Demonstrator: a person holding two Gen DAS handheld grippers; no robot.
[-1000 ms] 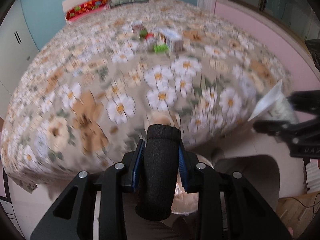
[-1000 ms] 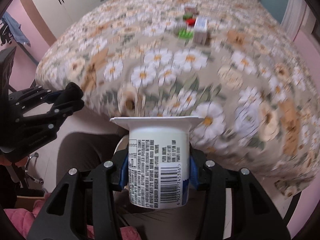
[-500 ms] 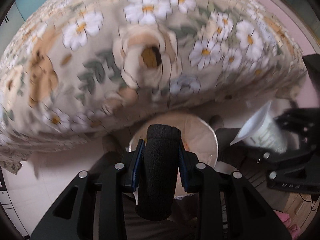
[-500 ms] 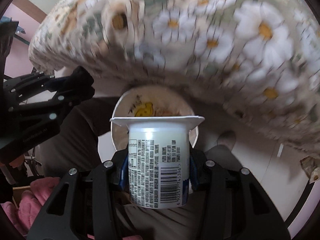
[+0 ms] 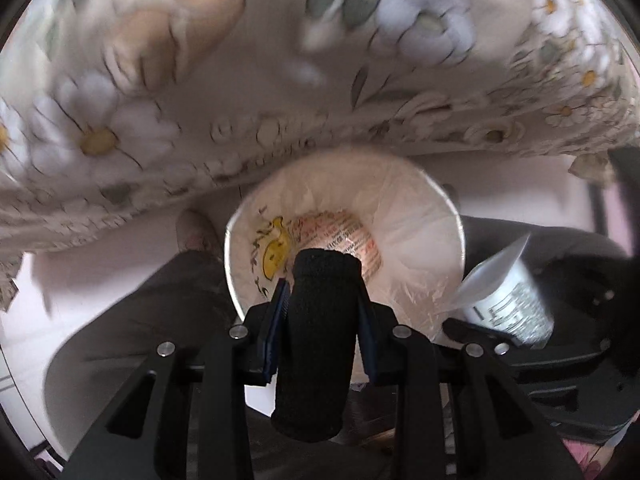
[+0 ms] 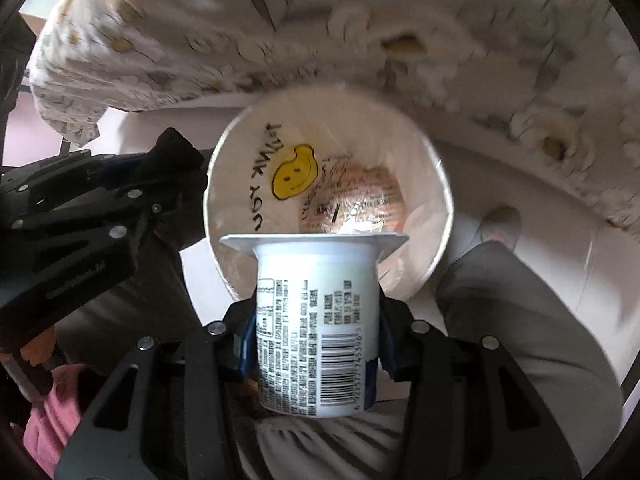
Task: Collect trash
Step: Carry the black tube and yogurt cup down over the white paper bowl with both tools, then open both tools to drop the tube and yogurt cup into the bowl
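So the landmark here is the lined trash bin [image 5: 420, 216] on the floor just below the flowered bedspread [image 5: 280, 92], and both claws are hanging over it pointing down. Left gripper [image 5: 320, 300] is clamped tight on a black fabric roll [image 5: 316, 344] (sock-like, can't tell for sure) that sits over the bin's near rim, above the crumpled printed wrapper [image 5: 344, 236] already at the bottom. Right gripper [image 6: 316, 320] is squeezing a white yogurt cup [image 6: 316, 320], also over the near rim, mouth toward the bin. If it were me, I'd nudge both a little further over the bin's middle before letting go, since the cup's wide square flange could catch the rim and tip out.
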